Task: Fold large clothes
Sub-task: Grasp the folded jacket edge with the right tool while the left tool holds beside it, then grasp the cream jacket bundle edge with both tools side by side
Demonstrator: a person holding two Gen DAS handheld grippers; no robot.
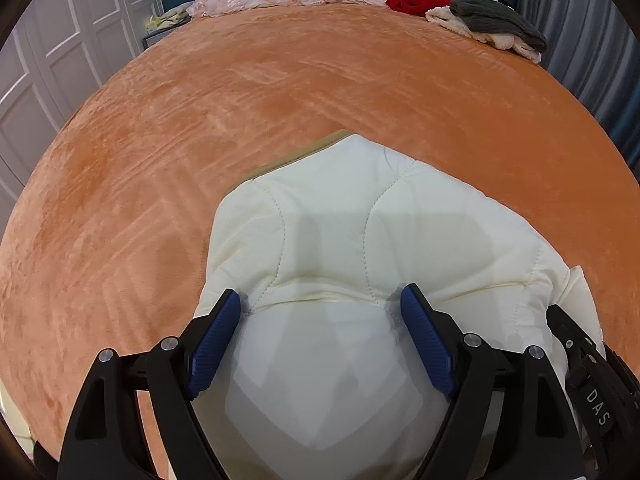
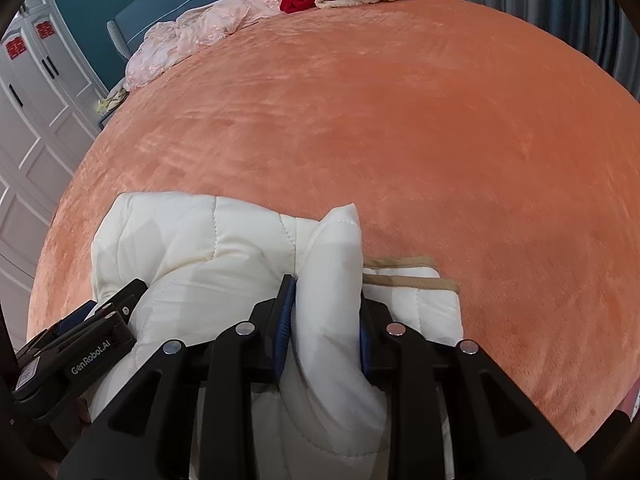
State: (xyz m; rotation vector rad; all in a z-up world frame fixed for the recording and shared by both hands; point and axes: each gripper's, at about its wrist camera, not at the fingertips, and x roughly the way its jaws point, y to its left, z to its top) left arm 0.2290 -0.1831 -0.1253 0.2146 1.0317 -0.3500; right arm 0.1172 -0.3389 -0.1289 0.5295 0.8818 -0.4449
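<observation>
Right hand-held gripper (image 2: 325, 312) pinched a quilted jacket (image 2: 208, 248) fold at bed (image 2: 440, 140) near edge; left hand-held gripper (image 1: 320, 312) spread, straddling it.

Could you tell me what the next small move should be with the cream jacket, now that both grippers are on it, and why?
Probably carry the gripped edge forward over the orange blanket and lay it down. The right gripper pinches a raised fold of the cream quilted jacket, the left gripper straddles a thick bunch beside it, and the jacket sits bunched at the near edge with bare blanket ahead.
</observation>
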